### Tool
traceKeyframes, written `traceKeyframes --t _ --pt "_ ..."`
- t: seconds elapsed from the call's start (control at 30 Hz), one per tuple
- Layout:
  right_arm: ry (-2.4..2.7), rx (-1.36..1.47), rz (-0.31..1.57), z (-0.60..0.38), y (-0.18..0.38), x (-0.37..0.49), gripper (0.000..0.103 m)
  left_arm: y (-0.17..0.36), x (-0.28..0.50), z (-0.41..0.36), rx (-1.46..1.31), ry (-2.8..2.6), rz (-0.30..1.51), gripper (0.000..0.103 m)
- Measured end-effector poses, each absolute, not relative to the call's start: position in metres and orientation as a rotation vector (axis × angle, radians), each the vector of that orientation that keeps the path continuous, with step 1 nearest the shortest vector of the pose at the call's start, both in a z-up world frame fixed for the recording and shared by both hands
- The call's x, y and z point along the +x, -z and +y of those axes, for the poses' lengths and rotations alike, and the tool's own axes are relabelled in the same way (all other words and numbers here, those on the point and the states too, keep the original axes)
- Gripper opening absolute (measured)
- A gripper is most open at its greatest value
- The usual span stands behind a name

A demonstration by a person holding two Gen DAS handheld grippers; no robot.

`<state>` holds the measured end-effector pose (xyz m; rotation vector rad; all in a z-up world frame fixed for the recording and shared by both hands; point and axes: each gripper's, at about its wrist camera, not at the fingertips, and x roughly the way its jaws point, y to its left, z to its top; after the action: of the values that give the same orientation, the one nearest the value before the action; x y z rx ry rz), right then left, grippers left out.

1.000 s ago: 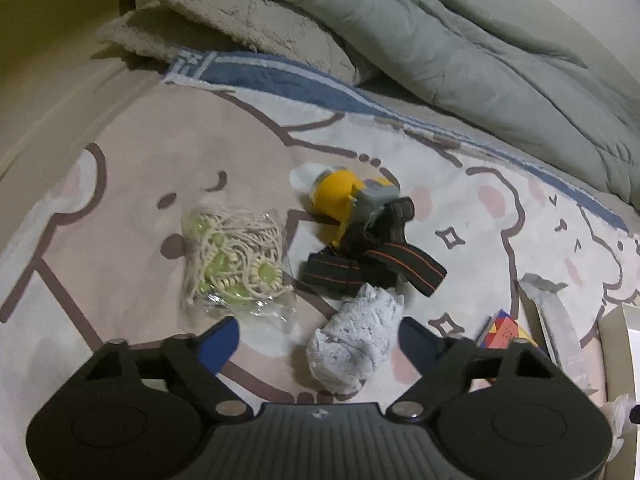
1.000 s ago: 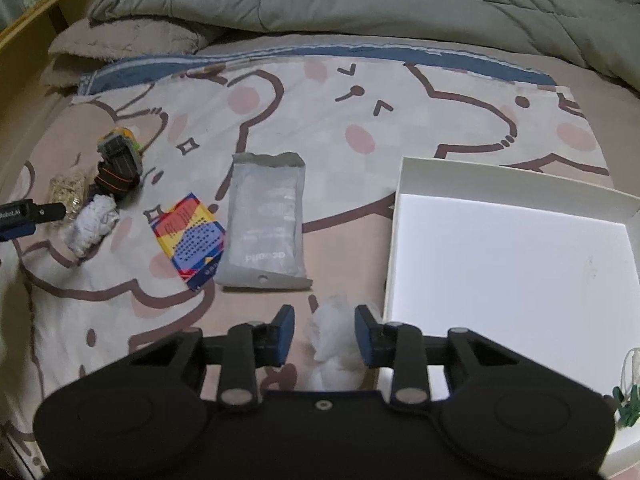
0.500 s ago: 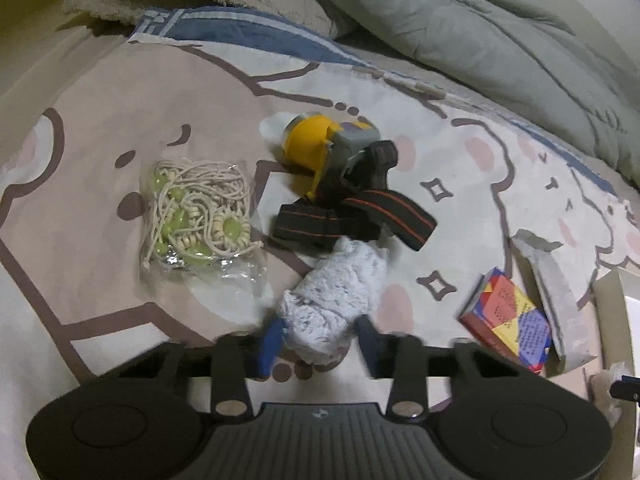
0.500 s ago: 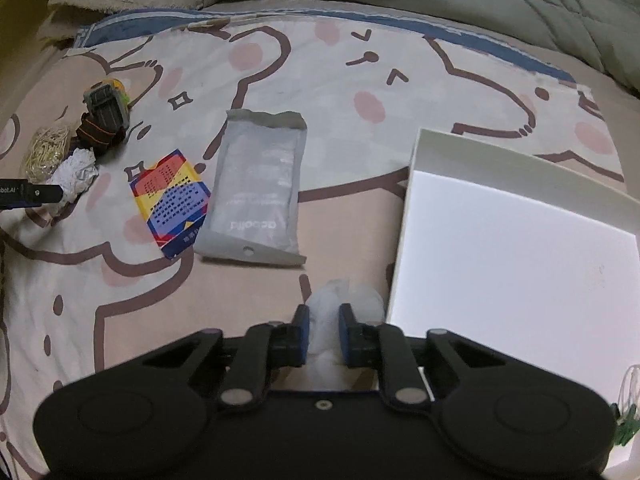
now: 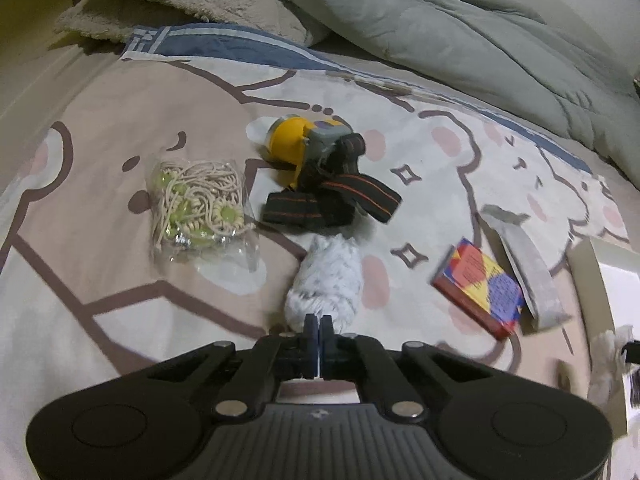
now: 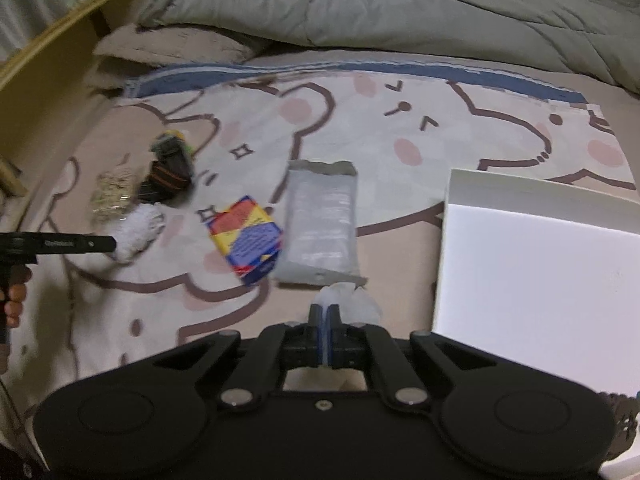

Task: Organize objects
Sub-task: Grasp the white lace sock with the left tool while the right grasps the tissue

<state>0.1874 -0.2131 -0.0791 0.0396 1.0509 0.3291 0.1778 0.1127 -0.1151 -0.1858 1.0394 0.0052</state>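
left wrist – crumpled white sock [image 5: 324, 280]

Crumpled white cloth [image 5: 324, 284] on cartoon-print sheet, just below yellow headlamp [image 5: 316, 160] with black-orange strap, bagged cream cords [image 5: 198, 204] at left, colourful box [image 5: 478, 288] beside grey pouch [image 6: 322, 222], white tissue wad [image 6: 348, 304], open white box [image 6: 536, 264] at right.

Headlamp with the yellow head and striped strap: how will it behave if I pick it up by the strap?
The headlamp would probably hang lopsided: its strap lies in loose folded loops, so it looks floppy. The yellow head seems the heavier end and may swing. On its rounded side, a push might roll it on the soft blanket.
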Motion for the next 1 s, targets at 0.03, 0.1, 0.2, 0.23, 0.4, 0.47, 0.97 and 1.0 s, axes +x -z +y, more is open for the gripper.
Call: traceKeyframes --t 0.03,0.1,0.2,0.23,0.4,0.47,0.97,1.0 --pt "-0.340 0.046 1.050 -0.213 0.077 0.184 0.002 0.114 0.174 0.113 -0.179 0.004 1.043 0.000" --pt "-0.362 0.047 1.054 -0.212 0.076 0.177 0.002 0.114 0.165 0.114 -0.170 0.014 1.056 0.000" --pt "-0.401 0.035 1.074 -0.208 0.078 0.169 0.002 0.114 0.155 0.115 -0.153 0.028 1.074 0.000" --pt "-0.419 0.029 1.086 -0.205 0.079 0.167 0.002 0.112 0.153 0.115 -0.138 0.027 1.069 0.000" --pt "-0.473 -0.036 1.135 -0.187 0.092 0.160 0.002 0.105 0.158 0.114 -0.103 -0.009 1.000 0.033" --pt "-0.481 -0.045 1.143 -0.182 0.095 0.160 0.002 0.105 0.166 0.113 -0.112 -0.013 0.996 0.039" --pt "-0.417 0.074 1.171 -0.200 0.100 0.164 0.029 0.148 0.222 0.094 -0.115 -0.067 1.079 0.056" --pt "-0.409 0.083 1.176 -0.202 0.101 0.164 0.031 0.150 0.224 0.094 -0.122 -0.074 1.082 0.056"
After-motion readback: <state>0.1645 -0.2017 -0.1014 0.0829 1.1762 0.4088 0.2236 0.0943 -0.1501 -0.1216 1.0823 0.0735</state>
